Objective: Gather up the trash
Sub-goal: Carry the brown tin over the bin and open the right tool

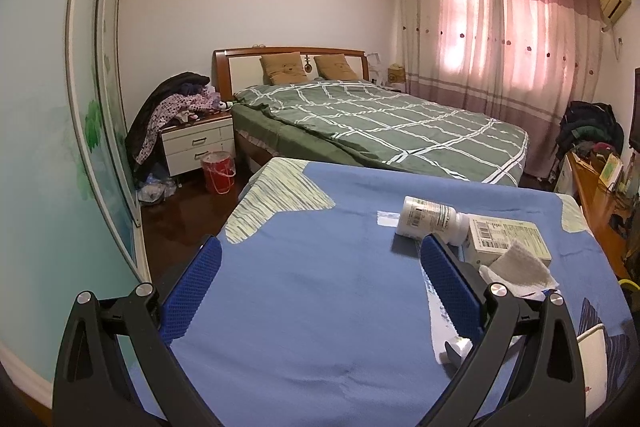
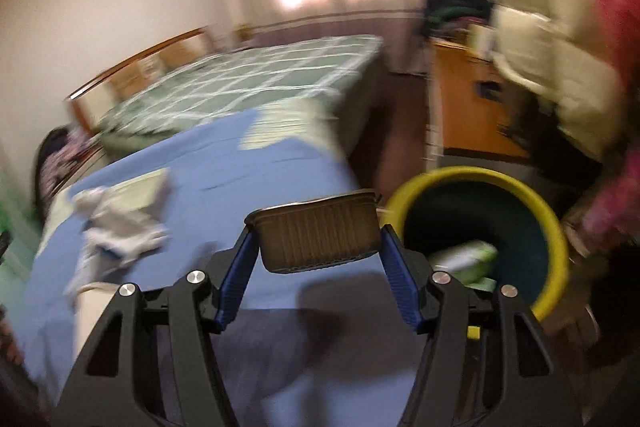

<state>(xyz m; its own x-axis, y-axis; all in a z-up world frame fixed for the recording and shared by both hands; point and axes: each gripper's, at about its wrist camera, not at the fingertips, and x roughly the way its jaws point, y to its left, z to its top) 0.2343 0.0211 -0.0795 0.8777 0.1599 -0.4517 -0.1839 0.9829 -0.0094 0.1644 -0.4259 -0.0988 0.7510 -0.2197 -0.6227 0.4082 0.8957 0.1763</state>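
The right wrist view is blurred by motion. My right gripper [image 2: 318,239] is shut on a brown ribbed plastic tray [image 2: 318,227], held above the near edge of the blue-covered table [image 2: 224,187]. Just to its right stands a yellow-rimmed bin [image 2: 554,223] with a green-and-white packet [image 2: 464,255] inside. In the left wrist view my left gripper [image 1: 320,247] hangs open and empty over the blue cloth [image 1: 304,307]. A white bottle [image 1: 432,221] lies on its side beside a small box [image 1: 506,237], a crumpled tissue [image 1: 516,267] and a clear wrapper [image 1: 440,311] by the right finger.
A bed with a green checked cover [image 1: 380,123] lies beyond the table. A white nightstand [image 1: 198,143] piled with clothes and a red bucket [image 1: 218,171] stand at the left. A wooden cabinet [image 2: 468,107] and a cream padded jacket [image 2: 552,67] are right of the bin.
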